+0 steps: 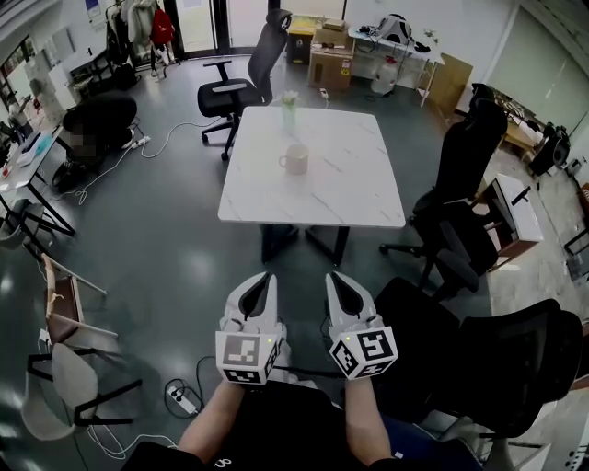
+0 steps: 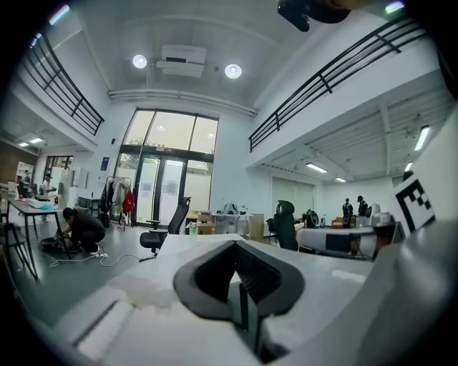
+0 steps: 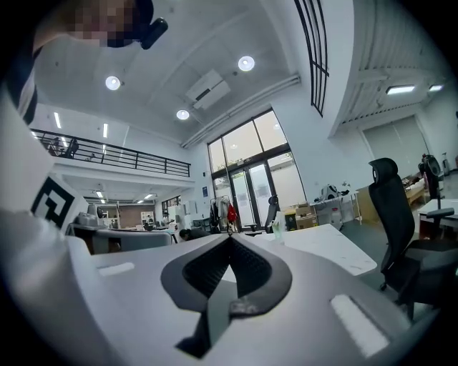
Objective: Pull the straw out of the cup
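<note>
No text, label or number can be read anywhere.

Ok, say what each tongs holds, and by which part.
Nothing. The left tongs and the right tongs are both shut and empty, held well short of the table.

The place is an open-plan office or lab workspace. In the head view, black office chairs (image 1: 241, 87) stand around a white table (image 1: 313, 198) at the centre, on a grey floor (image 1: 156, 239) crossed by cables (image 1: 170, 133). Desks (image 1: 391, 51) and cardboard boxes (image 1: 329, 55) line the top edge, and a coat rack (image 1: 138, 28) stands at the upper left. The left gripper view shows tall glass doors (image 2: 168, 179), a mezzanine railing (image 2: 336, 68) and ceiling lights (image 2: 232, 71).
</note>
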`<state>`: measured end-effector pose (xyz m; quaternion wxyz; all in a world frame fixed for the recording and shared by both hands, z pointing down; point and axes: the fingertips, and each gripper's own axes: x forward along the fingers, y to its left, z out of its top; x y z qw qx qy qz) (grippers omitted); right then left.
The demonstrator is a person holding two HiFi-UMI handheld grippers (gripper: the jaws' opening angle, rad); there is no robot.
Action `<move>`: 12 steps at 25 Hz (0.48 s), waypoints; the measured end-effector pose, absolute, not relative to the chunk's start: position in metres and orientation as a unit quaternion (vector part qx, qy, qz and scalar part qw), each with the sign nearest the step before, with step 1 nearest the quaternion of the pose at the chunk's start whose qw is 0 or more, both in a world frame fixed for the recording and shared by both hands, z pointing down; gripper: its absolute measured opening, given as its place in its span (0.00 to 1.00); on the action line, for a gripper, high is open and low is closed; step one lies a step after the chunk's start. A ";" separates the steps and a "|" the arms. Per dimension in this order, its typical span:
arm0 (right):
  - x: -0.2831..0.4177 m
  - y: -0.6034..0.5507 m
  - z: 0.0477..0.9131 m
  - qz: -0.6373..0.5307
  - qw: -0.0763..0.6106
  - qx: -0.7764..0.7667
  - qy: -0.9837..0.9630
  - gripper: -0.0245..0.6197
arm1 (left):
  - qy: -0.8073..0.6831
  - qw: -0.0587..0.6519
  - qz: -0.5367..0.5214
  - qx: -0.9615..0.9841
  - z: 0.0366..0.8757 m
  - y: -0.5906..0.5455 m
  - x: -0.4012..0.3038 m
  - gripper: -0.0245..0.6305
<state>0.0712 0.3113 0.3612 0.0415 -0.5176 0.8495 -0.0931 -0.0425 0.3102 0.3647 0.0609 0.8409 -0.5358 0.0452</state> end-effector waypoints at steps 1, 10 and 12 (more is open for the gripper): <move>0.072 0.303 0.364 -0.094 0.041 -0.518 0.849 0.04 | -0.536 0.061 0.045 0.841 0.368 0.302 -0.043 0.04; 0.067 0.191 0.378 -0.096 0.027 -0.523 0.847 0.04 | -0.539 0.085 0.041 0.837 0.390 0.187 -0.052 0.04; 0.062 0.159 0.383 -0.102 0.024 -0.520 0.847 0.04 | -0.539 0.094 0.044 0.836 0.396 0.154 -0.056 0.04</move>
